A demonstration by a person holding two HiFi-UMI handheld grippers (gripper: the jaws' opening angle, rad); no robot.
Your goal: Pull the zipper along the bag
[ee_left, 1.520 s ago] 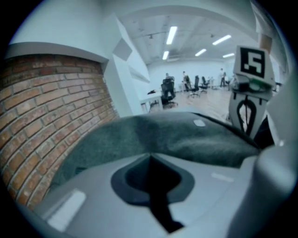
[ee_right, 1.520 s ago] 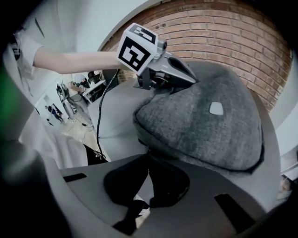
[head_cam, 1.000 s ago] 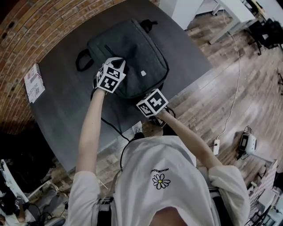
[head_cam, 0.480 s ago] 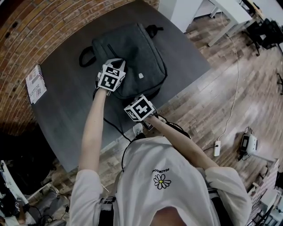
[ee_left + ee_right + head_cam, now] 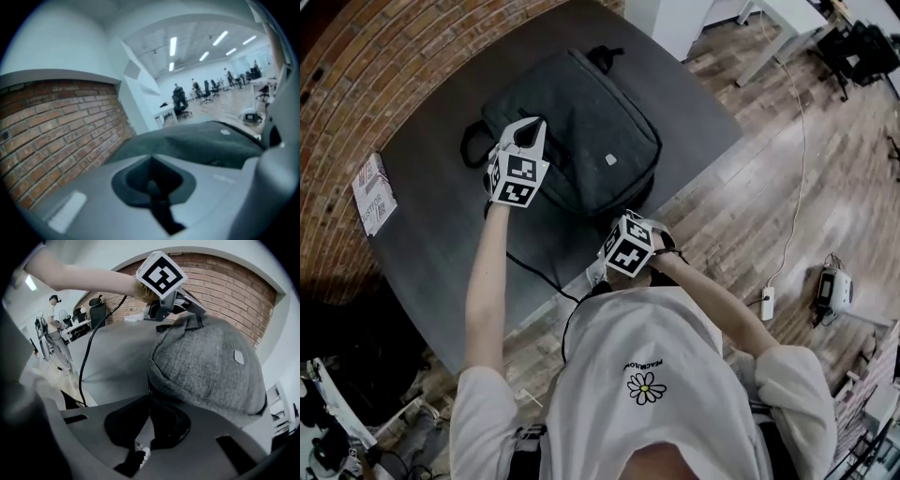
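Lying on the table (image 5: 441,234), the grey backpack (image 5: 591,122) is met at its near edge by the shut right gripper (image 5: 149,398), while the left gripper (image 5: 150,158), just loosened a tiny bit but seen closed and empty, is held near its handle (image 5: 473,142).

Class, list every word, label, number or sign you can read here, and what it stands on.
Nothing reads clearly.
Small white box on the grey table: dark print, too blurred.
White T-shirt: short line above a daisy, too small.
Dark grey fabric bag: small pale patch, no legible text.
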